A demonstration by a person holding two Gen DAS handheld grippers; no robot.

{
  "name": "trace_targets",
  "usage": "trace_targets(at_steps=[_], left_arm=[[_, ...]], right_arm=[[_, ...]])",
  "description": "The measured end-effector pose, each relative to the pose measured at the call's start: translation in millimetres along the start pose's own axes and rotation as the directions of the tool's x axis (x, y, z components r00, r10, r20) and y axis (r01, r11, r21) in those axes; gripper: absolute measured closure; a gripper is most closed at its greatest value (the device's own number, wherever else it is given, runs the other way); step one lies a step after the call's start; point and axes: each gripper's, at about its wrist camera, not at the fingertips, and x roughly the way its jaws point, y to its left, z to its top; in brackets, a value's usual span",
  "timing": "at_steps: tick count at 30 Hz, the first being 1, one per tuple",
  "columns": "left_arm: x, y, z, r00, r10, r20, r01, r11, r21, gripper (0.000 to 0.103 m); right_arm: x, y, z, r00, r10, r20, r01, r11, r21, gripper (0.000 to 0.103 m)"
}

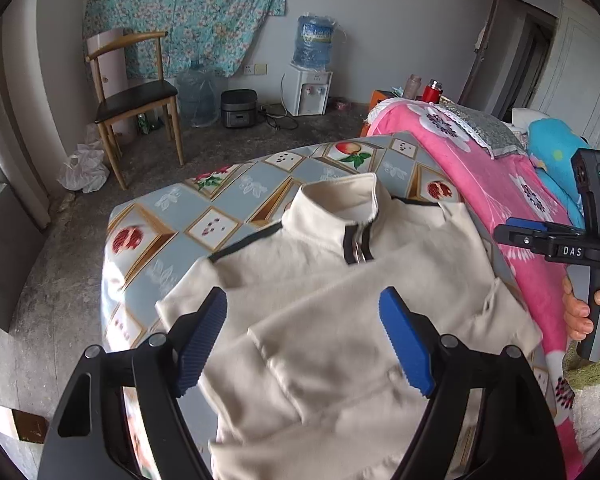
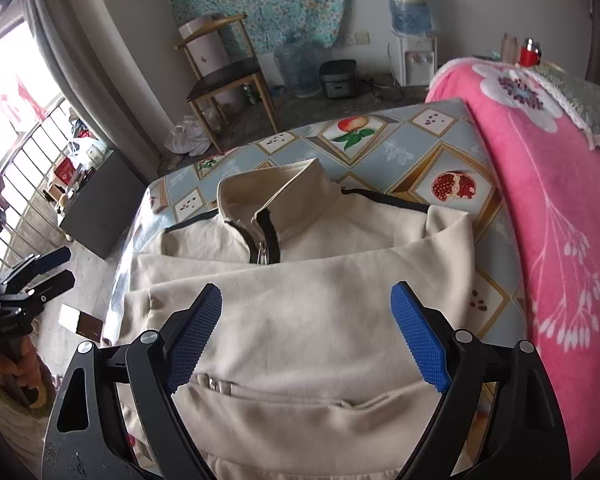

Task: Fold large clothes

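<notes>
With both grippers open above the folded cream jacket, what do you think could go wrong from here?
1. The cream jacket lies loosely folded with neither the left gripper nor the right gripper holding it, so the top layer may spring back open.
2. Its left side sits near the edge of the table; a nudge might slide it toward the floor.
3. The zipper pull could snag a finger on regrasp.

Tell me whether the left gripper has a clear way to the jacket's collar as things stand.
Probably yes. The left gripper hangs open above the cream jacket, nothing between its pads. The collar lies uncovered at the far end, with only flat folded fabric between them.
</notes>
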Motion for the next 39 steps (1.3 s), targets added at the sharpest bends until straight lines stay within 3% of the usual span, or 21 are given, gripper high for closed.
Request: trace_targets(at_steps=[4,8,12,13,15,16,18,19,20,24,28,29,33,35,39], left_arm=[[54,-1,46,0.999,-0.036,-0.041,0.035,0.998,-0.047,0.026],[122,1,83,0.996,-0.005,-0.09,-0.003,0.996,-0.094,0.026],[183,5,97,0.984,0.024,-0.175,-0.044,0.993,-0.112,0.027],[192,6,97,0.981,0.019,-0.193,-0.042,0.992,-0.115,0.028],[208,9,97,0.974,0.008,-0.224,-0.037,0.992,-0.124,0.042],[213,10,97,0.973,0.003,-0.231,-0.032,0.992,-0.125,0.046],[214,11,96,0.975,-0.011,-0.223,-0.018,0.992,-0.128,0.081],[212,11,95,0.976,-0.022,-0.218,-0.005,0.992,-0.124,0.088],[207,10,94,0.978,-0.026,-0.208,0.003,0.994,-0.111,0.091],[165,-7,81,0.99,-0.053,-0.131,0.057,0.998,0.022,0.094],[122,-18,47,0.989,-0.078,-0.126,0.094,0.988,0.126,0.094],[118,-18,38,0.984,-0.095,-0.148,0.113,0.986,0.122,0.093],[106,-9,0,0.936,-0.233,-0.263,0.255,0.966,0.05,0.085],[91,-5,-7,0.926,-0.304,-0.223,0.315,0.949,0.017,0.082],[69,7,3,0.901,-0.429,-0.056,0.424,0.902,-0.082,0.077]], right_arm=[[47,-7,51,0.997,0.016,-0.074,-0.012,0.998,0.055,0.02],[104,-2,97,0.991,-0.013,-0.133,0.021,0.998,0.059,0.02],[161,5,131,0.975,-0.048,-0.215,0.055,0.998,0.023,0.02],[177,6,136,0.965,-0.049,-0.258,0.053,0.999,0.009,0.02],[198,9,140,0.948,-0.086,-0.307,0.08,0.996,-0.03,0.022],[206,11,140,0.939,-0.108,-0.327,0.096,0.994,-0.054,0.032],[211,10,135,0.926,-0.14,-0.35,0.116,0.989,-0.088,0.055],[209,8,131,0.924,-0.141,-0.356,0.112,0.989,-0.101,0.078],[202,6,127,0.93,-0.107,-0.351,0.078,0.993,-0.094,0.089],[142,11,95,0.972,-0.035,-0.233,-0.004,0.986,-0.166,0.092],[90,13,33,0.987,-0.027,-0.156,-0.017,0.961,-0.274,0.092],[87,12,18,0.987,-0.041,-0.155,-0.008,0.954,-0.3,0.092],[98,11,-34,0.975,-0.135,-0.174,0.056,0.917,-0.395,0.092],[103,13,-45,0.975,-0.17,-0.144,0.09,0.892,-0.443,0.092],[106,21,-48,0.973,-0.207,-0.107,0.129,0.862,-0.49,0.092]])
